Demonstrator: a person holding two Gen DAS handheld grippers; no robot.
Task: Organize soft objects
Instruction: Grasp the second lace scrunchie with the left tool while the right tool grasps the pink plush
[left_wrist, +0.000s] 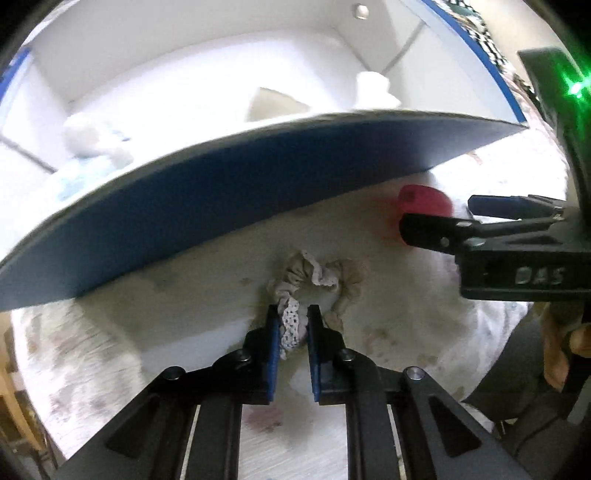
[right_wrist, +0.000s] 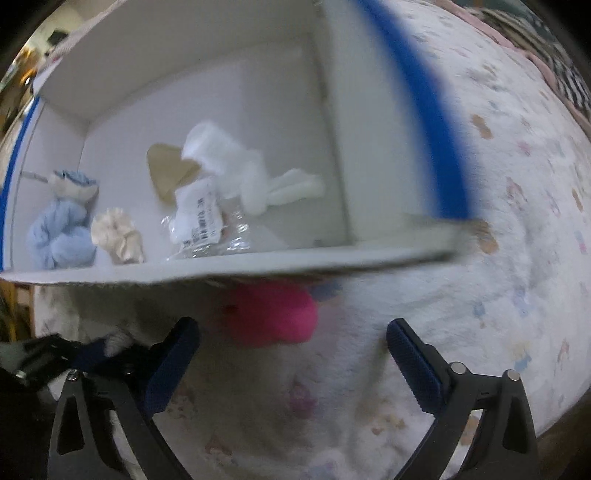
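Observation:
A beige scrunchie with white lace trim (left_wrist: 317, 275) lies on a white printed blanket (left_wrist: 147, 314), just in front of a box with a blue outer wall (left_wrist: 258, 192). My left gripper (left_wrist: 293, 312) points down at it, its blue pads shut on the lace edge. A bright pink soft object (right_wrist: 273, 317) sits on the blanket against the box's near wall (right_wrist: 258, 262). My right gripper (right_wrist: 293, 326) hangs over it, open, the pink thing between and beyond its fingertips, untouched. The left wrist view shows the right gripper (left_wrist: 437, 213) at the right, beside the pink object (left_wrist: 424, 201).
Inside the white-lined box lie a light blue cloth bundle (right_wrist: 62, 236), a cream scrunchie (right_wrist: 118, 236), a labelled plastic packet (right_wrist: 199, 218), white soft pieces (right_wrist: 229, 162) and a tan heart shape (right_wrist: 166, 173). The blanket (right_wrist: 480, 258) spreads out to the right of the box.

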